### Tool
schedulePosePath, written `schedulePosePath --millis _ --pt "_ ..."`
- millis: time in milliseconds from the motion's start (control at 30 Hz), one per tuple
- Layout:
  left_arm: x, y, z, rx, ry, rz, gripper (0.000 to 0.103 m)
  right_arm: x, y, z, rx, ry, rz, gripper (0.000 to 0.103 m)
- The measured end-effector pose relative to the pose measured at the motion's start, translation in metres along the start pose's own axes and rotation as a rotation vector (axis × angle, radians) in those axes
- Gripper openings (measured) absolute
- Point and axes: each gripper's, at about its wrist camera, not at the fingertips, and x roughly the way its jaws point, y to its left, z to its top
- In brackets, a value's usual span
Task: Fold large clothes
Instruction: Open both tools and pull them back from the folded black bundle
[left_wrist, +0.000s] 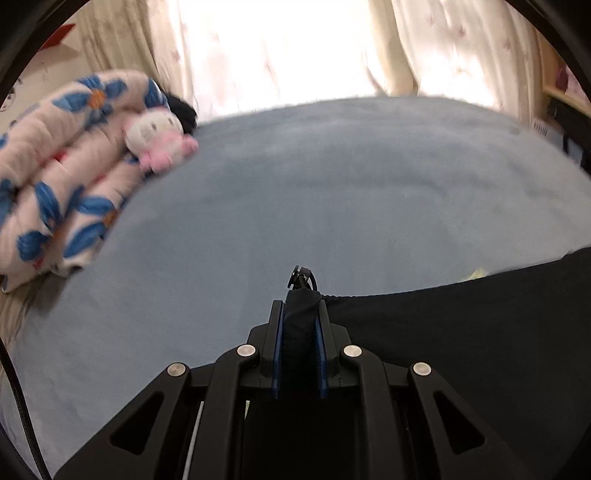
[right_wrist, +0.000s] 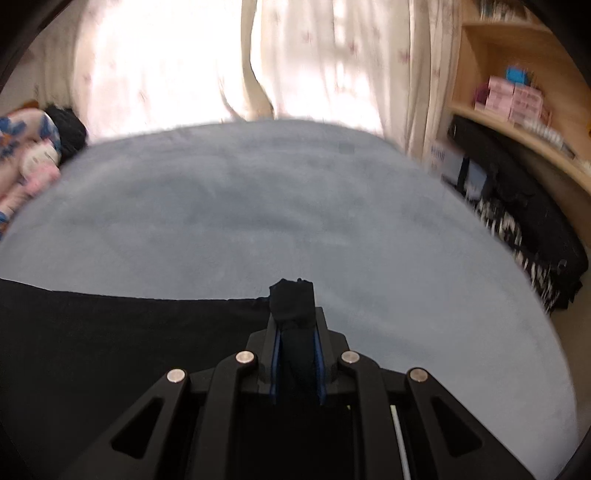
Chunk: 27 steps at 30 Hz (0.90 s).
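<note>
Black garment (left_wrist: 480, 325) lies on blue bed cover (left_wrist: 295, 184), top edge stretched taut between both grippers. Left gripper (left_wrist: 300, 302): jaws narrow, clamped on a bunched corner of the cloth w/ a small metal fitting (left_wrist: 300, 276) poking out past the tips. Right gripper (right_wrist: 293, 314): jaws narrow, pinching the other corner, a wad of fabric sticking up past the tips.

Cover ahead of the garment is bare. Far left: folded flower-print quilt (left_wrist: 62, 166) w/ pink-white plush toy (left_wrist: 159, 140) on it, something black (left_wrist: 183, 110) behind. Curtains (right_wrist: 295, 62) at back, backlit. Right: wood shelf (right_wrist: 517, 122) w/ pink boxes (right_wrist: 513, 98), dark bags (right_wrist: 524, 206) below, beside the bed. Both views motion-blurred.
</note>
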Motion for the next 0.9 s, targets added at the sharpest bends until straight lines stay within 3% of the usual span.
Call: schedulePosePath --millis 67,133,233,333,433,500,567,667,767,833,900 --pt "0.021 -0.013 -0.011 0.026 0.034 0.000 0.013 0.028 0.001 -0.017 0.006 0.079 -0.009 0.018" --pt "0.028 -0.017 -0.013 0.033 0.034 0.007 0.016 0.028 -0.003 -0.021 0.039 0.070 -0.004 0.019" --pt "0.027 -0.007 -0.008 -0.002 0.059 -0.014 0.025 0.024 -0.017 -0.021 0.087 0.099 0.018 0.034" --pt "0.007 0.006 -0.006 -0.073 0.072 -0.006 0.028 0.002 -0.026 -0.021 0.126 0.110 -0.019 0.038" --pt "-0.035 0.017 -0.007 -0.140 0.062 -0.021 0.032 -0.039 -0.028 -0.024 0.157 0.071 0.015 0.038" --pt "-0.071 0.012 -0.014 -0.126 0.058 -0.073 0.040 -0.065 -0.016 -0.028 0.151 0.050 0.058 0.039" --pt "-0.110 -0.003 -0.027 -0.100 0.030 -0.122 0.063 -0.097 0.010 -0.041 0.134 0.047 0.128 0.041" --pt "-0.158 -0.032 -0.054 -0.100 0.005 -0.169 0.065 -0.133 0.060 -0.067 0.083 0.055 0.244 0.042" --pt "-0.185 -0.055 -0.084 -0.165 -0.002 -0.229 0.065 -0.157 0.109 -0.093 0.039 0.064 0.379 0.042" --pt "-0.187 -0.069 -0.102 -0.175 0.023 -0.221 0.065 -0.157 0.134 -0.109 -0.013 0.075 0.388 0.042" --pt "-0.175 -0.076 -0.121 -0.175 0.082 -0.166 0.065 -0.150 0.147 -0.126 -0.073 0.097 0.327 0.042"
